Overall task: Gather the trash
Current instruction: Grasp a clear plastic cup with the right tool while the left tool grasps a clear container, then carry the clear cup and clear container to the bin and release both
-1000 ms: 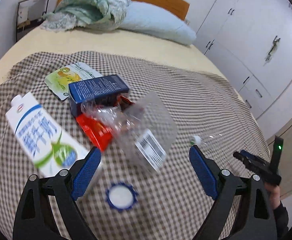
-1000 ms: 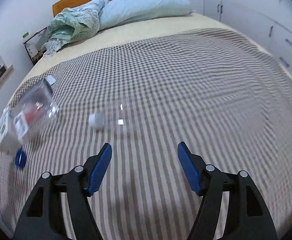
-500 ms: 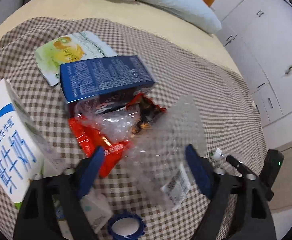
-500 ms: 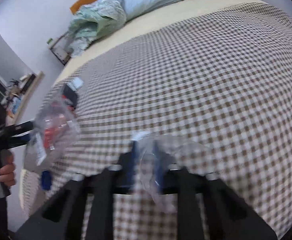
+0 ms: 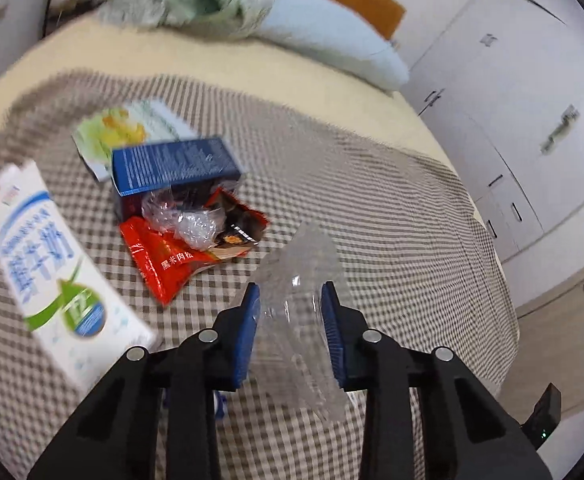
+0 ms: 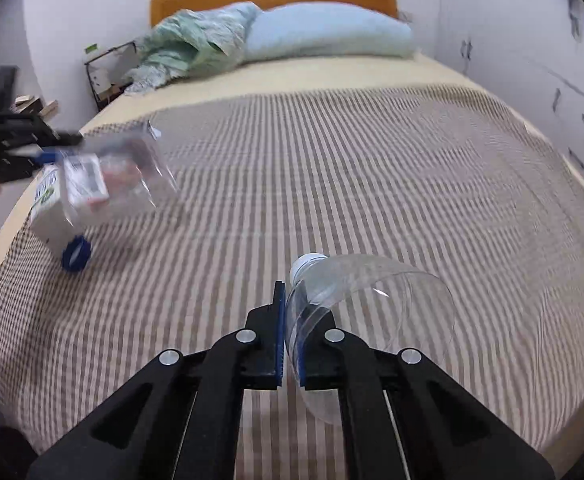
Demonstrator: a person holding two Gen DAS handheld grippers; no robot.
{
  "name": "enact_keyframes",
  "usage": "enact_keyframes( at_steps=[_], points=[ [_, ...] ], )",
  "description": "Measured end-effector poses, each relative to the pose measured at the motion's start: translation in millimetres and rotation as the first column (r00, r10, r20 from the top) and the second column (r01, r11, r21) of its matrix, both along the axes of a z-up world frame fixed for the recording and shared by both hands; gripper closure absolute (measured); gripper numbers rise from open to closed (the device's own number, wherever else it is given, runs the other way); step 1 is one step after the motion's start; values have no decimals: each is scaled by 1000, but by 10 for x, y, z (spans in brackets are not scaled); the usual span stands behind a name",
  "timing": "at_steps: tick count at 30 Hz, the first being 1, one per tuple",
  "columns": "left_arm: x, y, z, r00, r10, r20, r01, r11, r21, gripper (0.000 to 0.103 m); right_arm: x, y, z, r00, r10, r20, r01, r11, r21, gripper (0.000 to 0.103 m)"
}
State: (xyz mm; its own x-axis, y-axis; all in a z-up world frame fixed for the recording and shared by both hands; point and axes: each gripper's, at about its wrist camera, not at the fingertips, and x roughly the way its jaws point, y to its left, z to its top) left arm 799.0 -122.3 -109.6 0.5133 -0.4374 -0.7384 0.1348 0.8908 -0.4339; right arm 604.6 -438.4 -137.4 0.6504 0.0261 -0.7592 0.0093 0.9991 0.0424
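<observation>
Only right view [image 6: 290, 336], clear bottle [image 6: 372, 304] clamped

Motion blur is smearing the milk carton [image 5: 58, 280] left of the left gripper [image 5: 290, 316], whose arms are hiding most of the blue lid [image 5: 221, 404].

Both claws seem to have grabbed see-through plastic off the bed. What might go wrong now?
The left gripper, whose jaws have just been closing, squeezes a thin clear plastic container; it looks flimsy and might buckle and slip out. The right gripper pinches only an edge of the clear bottle, so it may swing or drop onto the checked blanket.
</observation>
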Motion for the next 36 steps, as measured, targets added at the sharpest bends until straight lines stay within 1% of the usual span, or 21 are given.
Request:
enact_keyframes(
  at_steps=[2,3,4,5,8,9,13,15,17,19,21,23,24,25,27,29,30,32,34,36],
  points=[
    [-193,-22,138,1000,0,25,-1,1000,30,78,-185,-69,5,999,-29,-16,29,1000,-3,98],
    [-366,-49,255,999,-2,51,0,999,49,82,-279,-100,22,999,-39,-19,39,999,7,98],
    [-474,-79,336,998,-6,67,2,998,64,92,-368,-110,58,999,-45,-17,46,999,11,98],
    [-617,-112,432,997,-17,80,11,997,76,95,-510,-122,104,999,-50,-10,50,999,12,98],
    [-943,-207,629,990,-56,132,39,992,122,95,-886,-190,211,998,-59,5,59,998,23,98],
    [-1085,-247,690,988,-77,138,61,991,117,95,-1021,-201,244,998,-59,9,59,998,25,98],
    [-1579,-337,861,983,-109,148,96,991,93,95,-1540,-274,375,997,-78,29,77,997,28,98],
    [-1879,-434,954,977,-142,157,130,988,83,95,-1783,-310,384,995,-90,30,89,996,22,98],
    [-2080,-543,992,969,-183,165,171,982,83,95,-2020,-378,378,993,-111,30,111,994,19,98],
    [-2394,-700,1056,957,-230,178,220,973,75,95,-2313,-473,322,991,-132,16,131,991,23,98],
    [-2668,-877,1076,943,-278,183,272,961,59,95,-2558,-547,233,988,-154,2,154,988,9,98],
    [-2938,-1087,1048,925,-331,186,328,943,44,95,-2766,-619,87,982,-186,-26,187,982,19,98],
    [-3080,-1206,1005,912,-365,184,365,930,35,95,-2910,-689,-6,978,-205,-46,206,978,30,98],
    [-3203,-1307,937,903,-392,178,394,919,25,95,-3073,-768,-122,971,-227,-74,230,973,36,98],
    [-3458,-1553,776,877,-455,151,461,887,-2,95,-3271,-846,-318,960,-254,-117,261,964,49,98],
    [-3604,-1736,606,856,-501,123,506,862,-10,95,-3485,-908,-548,944,-280,-171,294,954,61,98],
    [-3712,-1861,503,843,-528,105,531,847,-8,95,-3589,-939,-682,936,-289,-201,308,949,68,98],
    [-3898,-2089,232,818,-571,68,571,820,19,95,-3752,-985,-897,920,-305,-247,331,941,68,98],
    [-4038,-2253,-17,797,-604,22,603,797,28,95,-3878,-1032,-1143,899,-317,-301,354,932,78,98],
    [-4129,-2395,-313,782,-622,-43,623,782,20,95,-3980,-1073,-1358,881,-320,-349,372,924,90,98]
  ],
)
